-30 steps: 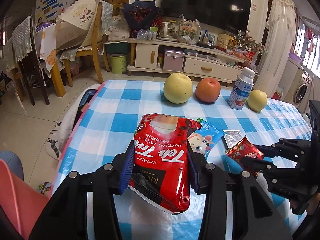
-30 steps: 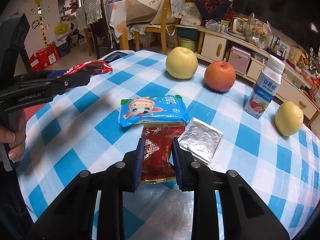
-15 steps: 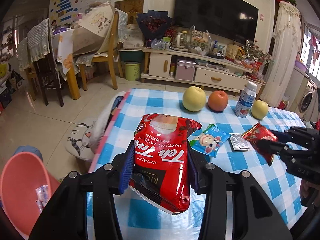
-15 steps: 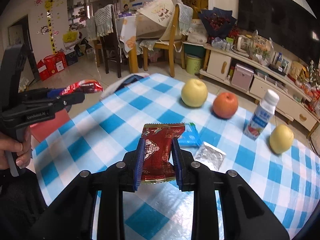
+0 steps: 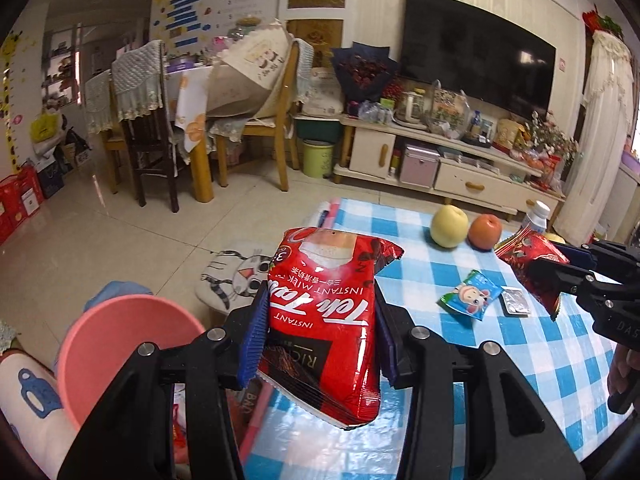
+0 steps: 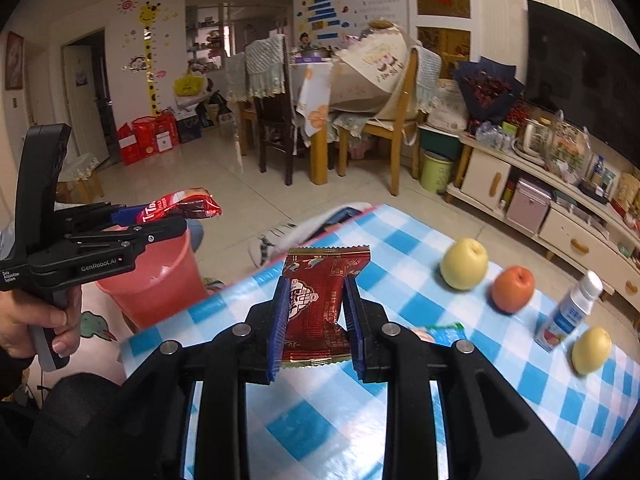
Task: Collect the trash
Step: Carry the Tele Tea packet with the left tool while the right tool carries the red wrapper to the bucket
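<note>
My left gripper is shut on a big red instant milk tea bag, held in the air over the table's left edge. The pink bin stands on the floor just to its left; it is seen again under the left gripper in the right wrist view. My right gripper is shut on a dark red snack wrapper, lifted above the checked tablecloth. A blue cartoon wrapper and a silver foil packet lie on the cloth.
A yellow apple, a red apple, a small milk bottle and another yellow fruit stand at the table's far side. A cat-print cushion lies on the floor. Chairs and a TV cabinet stand further back.
Both grippers have risen off the table and swung left with their wrappers still held. The pink bin has come into view beside the left gripper.
</note>
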The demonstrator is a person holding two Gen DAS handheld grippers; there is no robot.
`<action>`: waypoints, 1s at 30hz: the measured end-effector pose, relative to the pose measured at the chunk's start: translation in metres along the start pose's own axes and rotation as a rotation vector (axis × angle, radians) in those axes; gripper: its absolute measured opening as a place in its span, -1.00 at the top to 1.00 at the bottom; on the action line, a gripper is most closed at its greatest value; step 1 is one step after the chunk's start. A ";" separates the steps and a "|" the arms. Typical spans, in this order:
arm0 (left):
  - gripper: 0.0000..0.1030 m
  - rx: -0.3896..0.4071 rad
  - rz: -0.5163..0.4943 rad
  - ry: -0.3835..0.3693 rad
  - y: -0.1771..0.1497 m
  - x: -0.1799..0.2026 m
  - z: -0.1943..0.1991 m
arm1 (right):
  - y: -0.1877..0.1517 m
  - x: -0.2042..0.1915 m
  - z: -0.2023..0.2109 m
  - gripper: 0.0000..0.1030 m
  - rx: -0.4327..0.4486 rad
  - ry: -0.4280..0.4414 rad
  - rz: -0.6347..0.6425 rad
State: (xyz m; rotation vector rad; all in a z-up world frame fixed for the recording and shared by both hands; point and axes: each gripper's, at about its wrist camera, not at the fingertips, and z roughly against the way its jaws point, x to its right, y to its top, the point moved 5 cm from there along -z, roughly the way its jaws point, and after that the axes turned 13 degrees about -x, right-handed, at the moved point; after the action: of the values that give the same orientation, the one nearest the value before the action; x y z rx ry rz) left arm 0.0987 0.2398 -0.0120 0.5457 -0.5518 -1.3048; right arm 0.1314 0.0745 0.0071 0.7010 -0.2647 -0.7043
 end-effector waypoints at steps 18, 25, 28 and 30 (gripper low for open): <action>0.08 0.025 0.171 0.176 -0.019 -0.146 0.047 | 0.112 -0.176 -0.058 0.46 0.024 0.210 0.225; 0.08 0.004 0.232 0.213 -0.030 -0.200 0.046 | 0.132 -0.218 -0.086 0.46 -0.009 0.245 0.249; 0.08 -0.011 0.245 0.216 -0.036 -0.215 0.038 | 0.134 -0.232 -0.101 0.46 -0.033 0.254 0.256; 0.08 -0.026 0.249 0.215 -0.039 -0.219 0.032 | 0.135 -0.236 -0.111 0.46 -0.047 0.258 0.259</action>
State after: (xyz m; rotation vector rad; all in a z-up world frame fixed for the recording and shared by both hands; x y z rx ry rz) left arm 0.0102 0.4462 -0.0287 0.5689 -0.4094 -1.0015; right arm 0.0736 0.3626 0.0164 0.6897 -0.0985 -0.3669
